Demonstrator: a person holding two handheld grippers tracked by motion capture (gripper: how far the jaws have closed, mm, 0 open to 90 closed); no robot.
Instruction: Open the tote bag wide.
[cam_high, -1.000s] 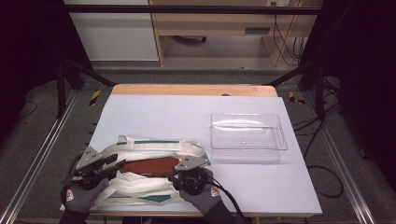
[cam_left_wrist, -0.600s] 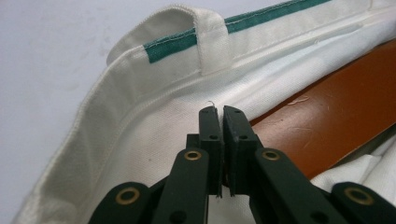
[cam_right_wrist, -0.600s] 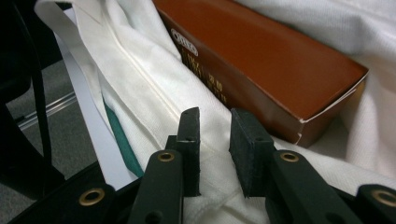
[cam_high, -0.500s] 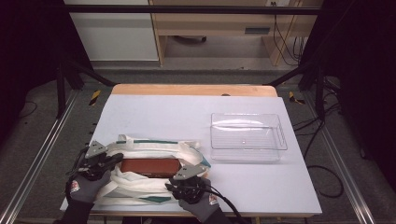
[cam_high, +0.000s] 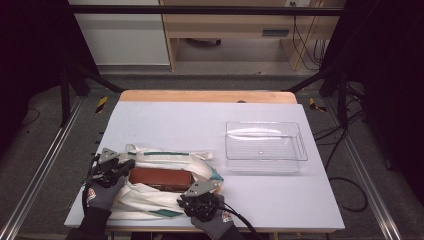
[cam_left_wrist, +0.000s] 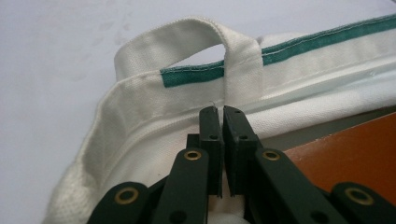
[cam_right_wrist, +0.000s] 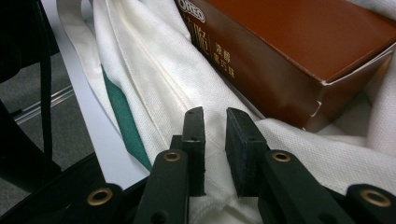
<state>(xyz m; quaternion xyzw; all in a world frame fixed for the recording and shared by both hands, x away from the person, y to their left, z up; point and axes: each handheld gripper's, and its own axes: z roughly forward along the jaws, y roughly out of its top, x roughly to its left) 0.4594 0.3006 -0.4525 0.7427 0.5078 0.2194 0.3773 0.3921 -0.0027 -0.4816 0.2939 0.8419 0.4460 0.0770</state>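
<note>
A white canvas bag (cam_high: 150, 199) with green trim lies open at the table's near left, and a brown box (cam_high: 160, 178) rests in its mouth. My left gripper (cam_high: 126, 166) is at the bag's left rim. In the left gripper view, it (cam_left_wrist: 219, 111) is shut on the cloth just below a handle loop (cam_left_wrist: 187, 37), with the box (cam_left_wrist: 355, 144) to the right. My right gripper (cam_high: 194, 192) sits at the bag's near right corner. Seen in the right gripper view, it (cam_right_wrist: 215, 114) stands open a finger's width over the white cloth (cam_right_wrist: 154, 74), short of the box (cam_right_wrist: 299, 42).
A clear plastic tray (cam_high: 264, 145) stands to the right on the pale table (cam_high: 200, 120). The table's near edge lies just behind both gloved hands. A grey floor and metal rails flank the table.
My right gripper has drawn back toward the near edge and to the left. The bag's near side has spread, and more of the box shows. My left gripper has stayed at the left rim.
</note>
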